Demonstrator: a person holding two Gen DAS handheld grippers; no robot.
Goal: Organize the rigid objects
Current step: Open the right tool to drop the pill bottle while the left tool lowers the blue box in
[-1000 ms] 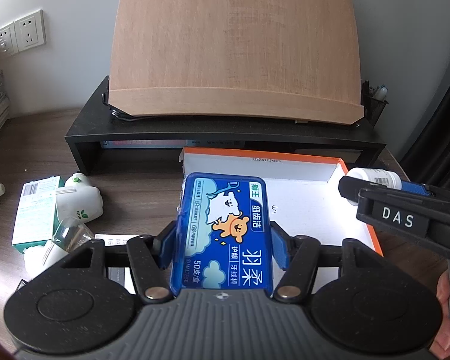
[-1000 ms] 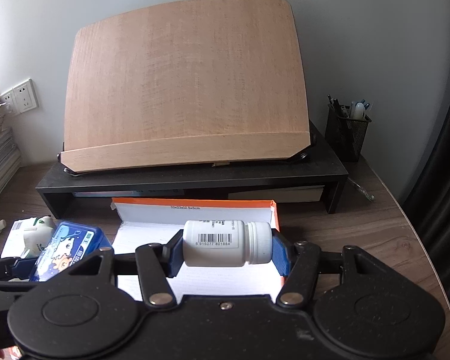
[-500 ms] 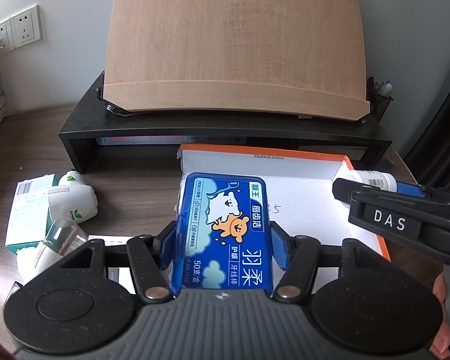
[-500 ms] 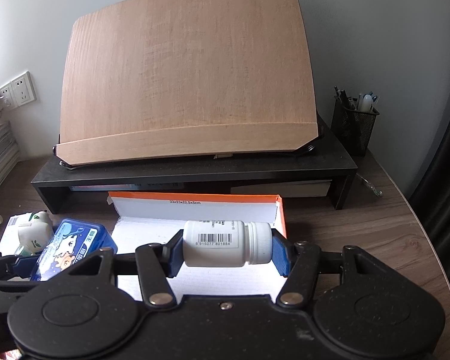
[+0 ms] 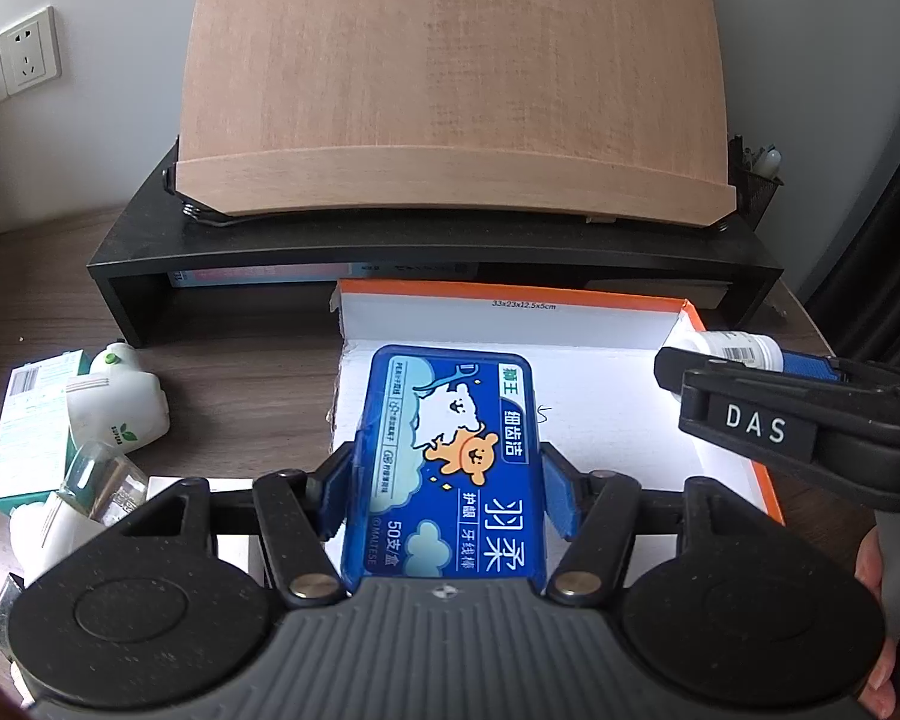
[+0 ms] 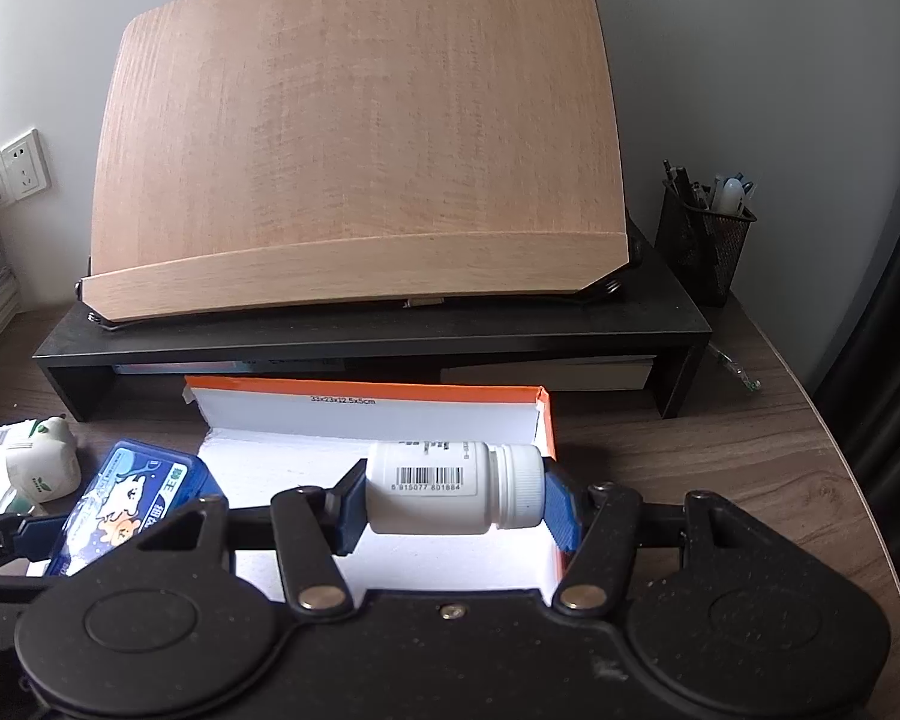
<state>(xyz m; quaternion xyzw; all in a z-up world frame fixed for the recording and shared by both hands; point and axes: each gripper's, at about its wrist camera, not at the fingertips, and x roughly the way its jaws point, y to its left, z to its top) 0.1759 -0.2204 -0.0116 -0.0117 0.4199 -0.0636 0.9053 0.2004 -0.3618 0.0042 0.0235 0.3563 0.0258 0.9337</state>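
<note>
My left gripper (image 5: 447,483) is shut on a blue floss-pick box (image 5: 450,450) with a cartoon bear, held lengthwise above the left part of the white tray with orange rim (image 5: 600,324). My right gripper (image 6: 456,501) is shut on a white pill bottle (image 6: 450,495) lying sideways, cap to the right, over the tray's (image 6: 366,414) right side. In the right wrist view the blue box (image 6: 132,501) shows at lower left. The bottle (image 5: 732,348) and the right gripper's black body also appear at the right of the left wrist view.
A black desk riser (image 6: 366,336) carrying a tilted wooden board (image 6: 360,138) stands behind the tray. White bottles and a green carton (image 5: 78,420) lie on the desk to the left. A mesh pen holder (image 6: 705,240) sits at the back right. Wall sockets (image 5: 18,60) are at left.
Both grippers have edged forward toward the tray and riser, which look larger and nearer now. Each keeps its grip unchanged.
</note>
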